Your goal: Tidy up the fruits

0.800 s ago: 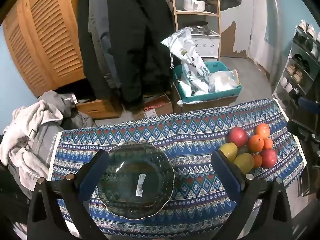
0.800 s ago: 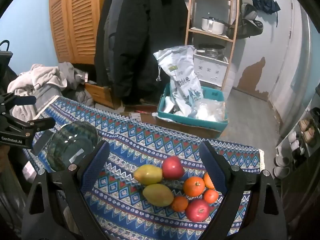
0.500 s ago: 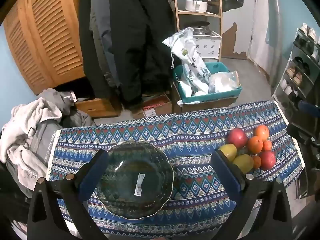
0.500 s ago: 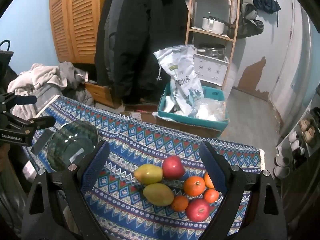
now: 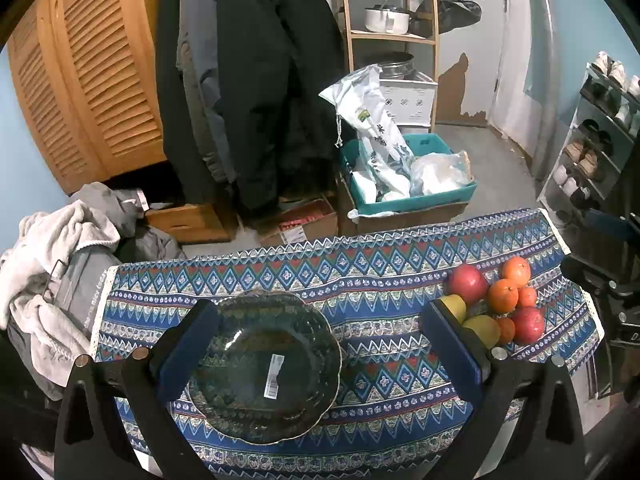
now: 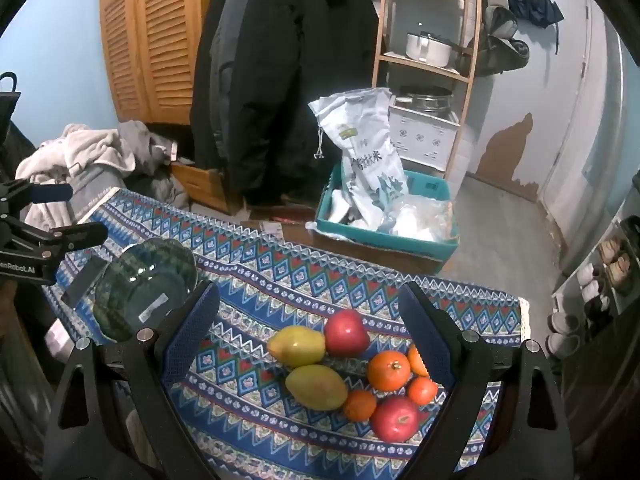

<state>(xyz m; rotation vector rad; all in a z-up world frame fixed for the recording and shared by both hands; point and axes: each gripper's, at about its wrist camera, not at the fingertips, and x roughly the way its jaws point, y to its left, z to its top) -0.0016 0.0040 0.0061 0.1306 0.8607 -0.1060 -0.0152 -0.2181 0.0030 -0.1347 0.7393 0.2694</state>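
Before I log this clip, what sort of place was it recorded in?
Most likely a home entryway or storage room: dark coats hang by a louvred wooden wardrobe, a shoe rack stands along the wall, and a shelf holds a cooking pot.

- The surface [image 5: 384, 276] is covered by a blue patterned cloth [image 6: 256, 248] with zigzag and diamond bands.
- A dark green glass bowl [image 5: 264, 364] sits on the cloth, lower centre of the left wrist view, a white sticker inside.
- The fruits lie clustered at the right: two yellow mangoes [image 6: 316, 386], two red apples [image 6: 346, 332], several oranges [image 6: 389, 370], touching one another.
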